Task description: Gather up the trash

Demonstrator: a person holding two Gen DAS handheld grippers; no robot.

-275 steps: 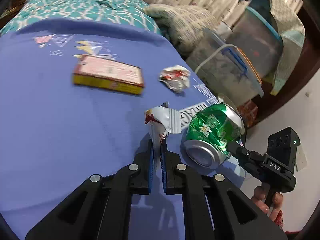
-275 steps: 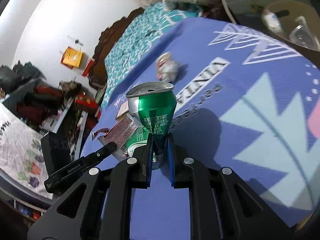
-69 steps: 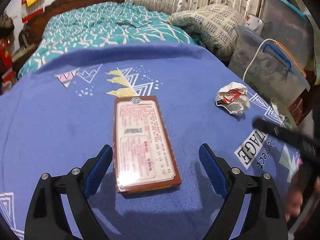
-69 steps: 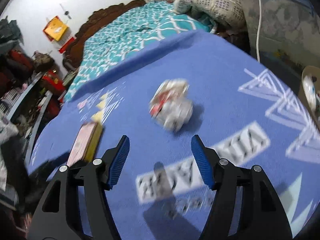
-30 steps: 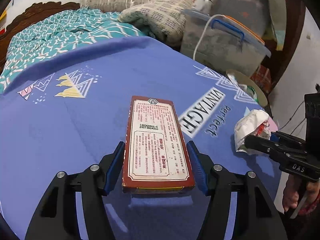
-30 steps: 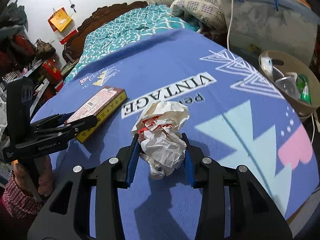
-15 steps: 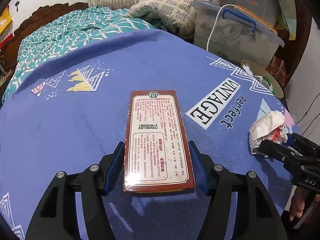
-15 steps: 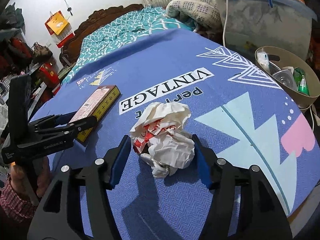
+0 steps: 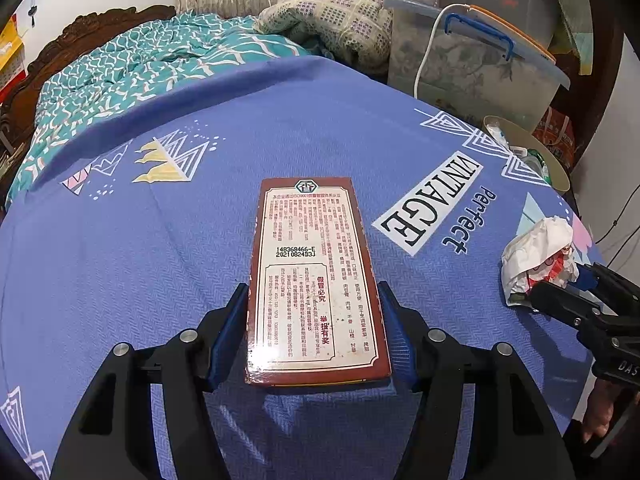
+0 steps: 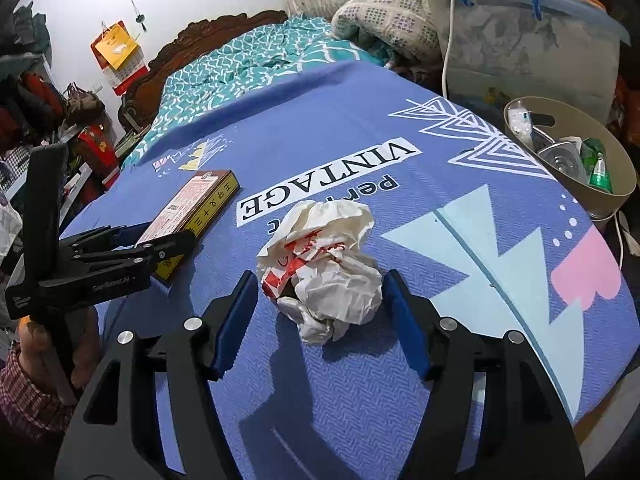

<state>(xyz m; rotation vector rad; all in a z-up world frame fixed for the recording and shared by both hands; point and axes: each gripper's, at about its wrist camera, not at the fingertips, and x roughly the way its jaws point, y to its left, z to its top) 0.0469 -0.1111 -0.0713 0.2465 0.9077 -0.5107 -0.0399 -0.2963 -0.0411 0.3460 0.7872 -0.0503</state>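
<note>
A flat red and yellow printed box (image 9: 312,264) lies lengthwise between the blue pads of my left gripper (image 9: 312,300), which is shut on its near end. Whether the box is off the cloth I cannot tell. The right wrist view shows the same box (image 10: 192,204) and left gripper (image 10: 160,244) at the left. A crumpled white and red paper wad (image 10: 324,264) rests on the blue cloth between the fingers of my right gripper (image 10: 320,284). Its jaws are opening and neither pad touches the wad. In the left wrist view the wad (image 9: 536,248) and right gripper (image 9: 560,292) are at the right edge.
A tan bin (image 10: 600,196) with bottles and trash stands just past the table's right edge, also visible as the bin (image 9: 556,172). Behind it is a clear storage tub (image 9: 472,76) with a white cable. A bed with a teal cover (image 9: 160,64) lies beyond the blue cloth (image 9: 160,260).
My right jaws have spread off the paper wad, which now lies loose on the cloth. The left gripper keeps its hold on the box and has tilted slightly.
</note>
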